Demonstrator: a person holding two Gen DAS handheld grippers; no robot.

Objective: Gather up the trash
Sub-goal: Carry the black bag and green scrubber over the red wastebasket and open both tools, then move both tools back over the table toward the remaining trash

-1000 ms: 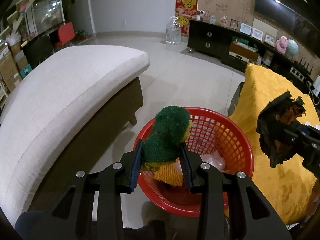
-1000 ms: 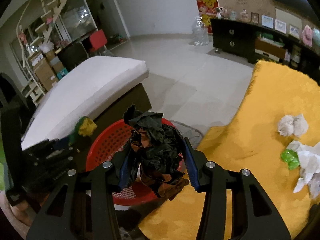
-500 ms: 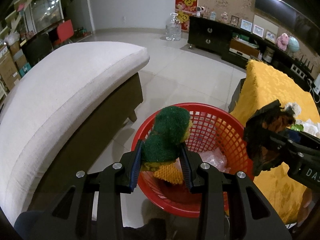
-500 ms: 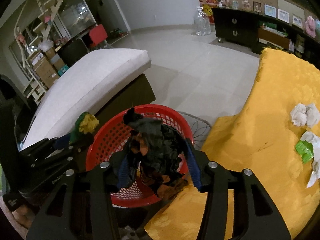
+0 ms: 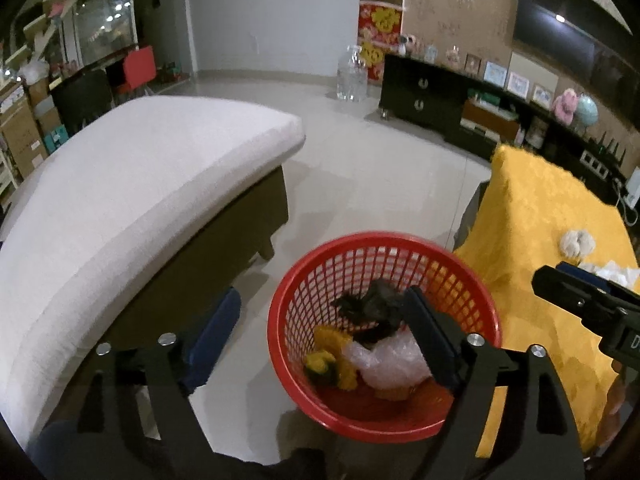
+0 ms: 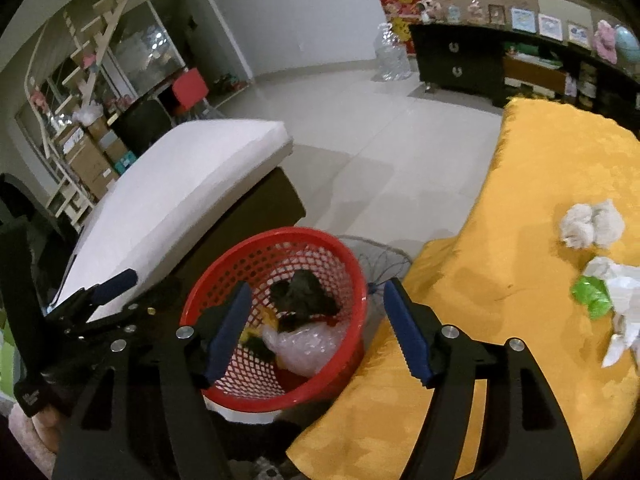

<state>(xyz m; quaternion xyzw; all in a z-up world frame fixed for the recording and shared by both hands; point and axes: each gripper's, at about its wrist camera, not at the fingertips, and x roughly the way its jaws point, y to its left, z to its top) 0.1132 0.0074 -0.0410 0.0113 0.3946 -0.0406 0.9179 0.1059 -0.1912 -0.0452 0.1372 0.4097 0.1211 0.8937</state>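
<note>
Above the red basket, the left gripper and right gripper jaws are opening empty, the green sponge and black wrapper now dropped inside, leaving crumpled paper near the yellow cloth right edge for collection.

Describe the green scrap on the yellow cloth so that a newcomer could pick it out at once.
Start at the yellow cloth right of the red basket. Near its right edge lies a cluster of crumpled white paper. The green scrap sits against its left side, the only bright green piece there.
</note>
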